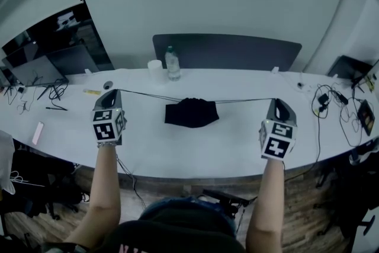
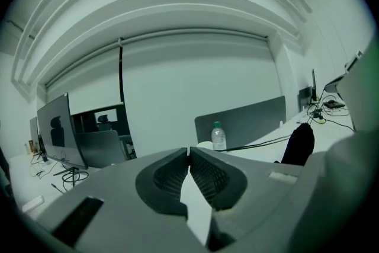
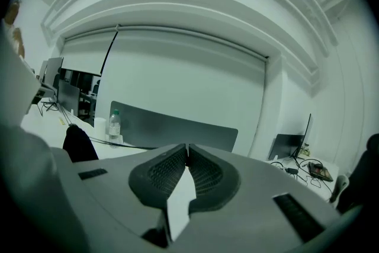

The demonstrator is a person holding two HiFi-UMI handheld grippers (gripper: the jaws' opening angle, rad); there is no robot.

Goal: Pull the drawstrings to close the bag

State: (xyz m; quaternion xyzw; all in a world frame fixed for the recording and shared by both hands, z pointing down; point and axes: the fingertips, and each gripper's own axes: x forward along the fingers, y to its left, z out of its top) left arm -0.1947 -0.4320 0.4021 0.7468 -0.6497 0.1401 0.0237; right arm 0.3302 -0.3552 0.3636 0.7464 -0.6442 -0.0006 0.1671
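A black drawstring bag [image 1: 190, 112] lies bunched at the middle of the white table [image 1: 195, 154]. One thin black drawstring [image 1: 142, 94] runs taut from it to my left gripper [image 1: 112, 92], whose jaws are shut on the cord's end. The other drawstring [image 1: 243, 101] stretches right to my right gripper [image 1: 275, 101], also shut on its cord. In the left gripper view the jaw tips [image 2: 189, 153] meet, with the bag [image 2: 299, 142] off to the right. In the right gripper view the tips [image 3: 187, 148] meet too, and the bag [image 3: 79, 144] stands at the left.
A clear water bottle [image 1: 172, 63] and a white cup [image 1: 155, 68] stand behind the bag, before a grey partition [image 1: 228, 51]. Monitors [image 1: 41, 71] and cables sit at the far left. More cables and chargers [image 1: 331, 101] lie at the right. A white slab [image 1: 38, 132] rests near the left front edge.
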